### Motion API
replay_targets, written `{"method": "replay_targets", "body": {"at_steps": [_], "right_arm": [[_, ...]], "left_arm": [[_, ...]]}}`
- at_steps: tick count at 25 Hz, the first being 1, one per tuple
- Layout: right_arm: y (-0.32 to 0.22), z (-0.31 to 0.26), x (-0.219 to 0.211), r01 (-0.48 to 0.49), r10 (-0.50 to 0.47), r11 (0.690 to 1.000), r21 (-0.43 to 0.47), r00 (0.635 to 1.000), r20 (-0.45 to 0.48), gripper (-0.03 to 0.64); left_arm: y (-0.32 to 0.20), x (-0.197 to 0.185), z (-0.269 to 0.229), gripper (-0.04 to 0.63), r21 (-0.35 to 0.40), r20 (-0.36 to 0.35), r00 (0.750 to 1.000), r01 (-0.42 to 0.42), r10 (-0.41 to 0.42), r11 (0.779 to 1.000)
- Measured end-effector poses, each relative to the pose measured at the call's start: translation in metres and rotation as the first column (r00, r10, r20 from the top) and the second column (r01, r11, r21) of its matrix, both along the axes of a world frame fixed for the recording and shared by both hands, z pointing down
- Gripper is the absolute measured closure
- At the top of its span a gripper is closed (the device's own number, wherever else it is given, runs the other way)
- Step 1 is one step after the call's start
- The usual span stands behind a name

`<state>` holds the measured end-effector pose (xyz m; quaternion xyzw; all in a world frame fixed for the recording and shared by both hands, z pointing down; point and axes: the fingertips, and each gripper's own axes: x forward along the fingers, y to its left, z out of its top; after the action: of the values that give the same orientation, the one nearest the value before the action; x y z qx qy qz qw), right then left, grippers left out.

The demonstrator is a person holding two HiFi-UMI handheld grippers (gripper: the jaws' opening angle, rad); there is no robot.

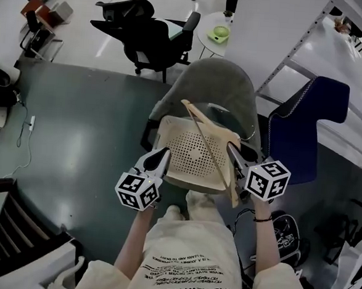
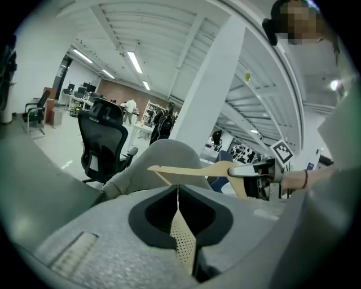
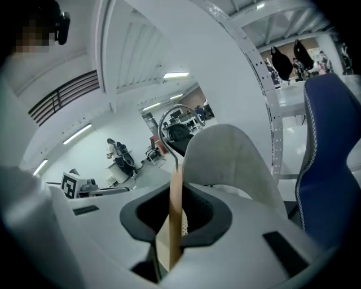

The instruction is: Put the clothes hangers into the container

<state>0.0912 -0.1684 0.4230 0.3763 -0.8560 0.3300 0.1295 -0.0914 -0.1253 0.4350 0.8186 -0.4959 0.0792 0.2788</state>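
Observation:
A beige perforated container (image 1: 167, 131) rests tilted on the seat of a grey chair (image 1: 217, 84). My left gripper (image 1: 161, 153) is shut on the container's thin perforated wall (image 2: 184, 241) at its left side. A wooden clothes hanger (image 1: 207, 141) with a metal hook (image 3: 168, 121) slants across the container's top. My right gripper (image 1: 233, 153) is shut on the hanger (image 3: 175, 237) at the container's right edge. In the left gripper view the hanger (image 2: 192, 169) juts out level from the right gripper (image 2: 255, 171).
A black office chair (image 1: 148, 36) stands behind the grey chair, and a blue chair (image 1: 306, 128) is close on the right. White shelving (image 1: 355, 35) runs along the right side. A dark bag (image 1: 286, 236) lies on the floor by my right arm.

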Motion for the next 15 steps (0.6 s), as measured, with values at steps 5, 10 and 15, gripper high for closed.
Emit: {"method": "replay_targets", "body": {"at_steps": [5,10,15], "right_arm": [[-0.013,0.029,-0.014,0.100,-0.100,0.993,-0.065,0.995,0.002,0.560],[-0.014,0.056,-0.021,0.174,-0.175,0.977,-0.126,0.985,0.004,0.560],[-0.008,0.083,-0.026,0.205,-0.208,0.959,-0.195,0.978,0.007,0.561]], "left_arm": [[-0.008,0.006,0.022,0.571,-0.051,-0.003,1.000,0.026,-0.026,0.998],[-0.009,0.012,0.041,0.571,-0.090,-0.023,0.999,0.036,-0.038,0.995],[-0.009,0.012,0.059,0.571,-0.127,-0.025,0.999,0.033,-0.037,0.991]]}}
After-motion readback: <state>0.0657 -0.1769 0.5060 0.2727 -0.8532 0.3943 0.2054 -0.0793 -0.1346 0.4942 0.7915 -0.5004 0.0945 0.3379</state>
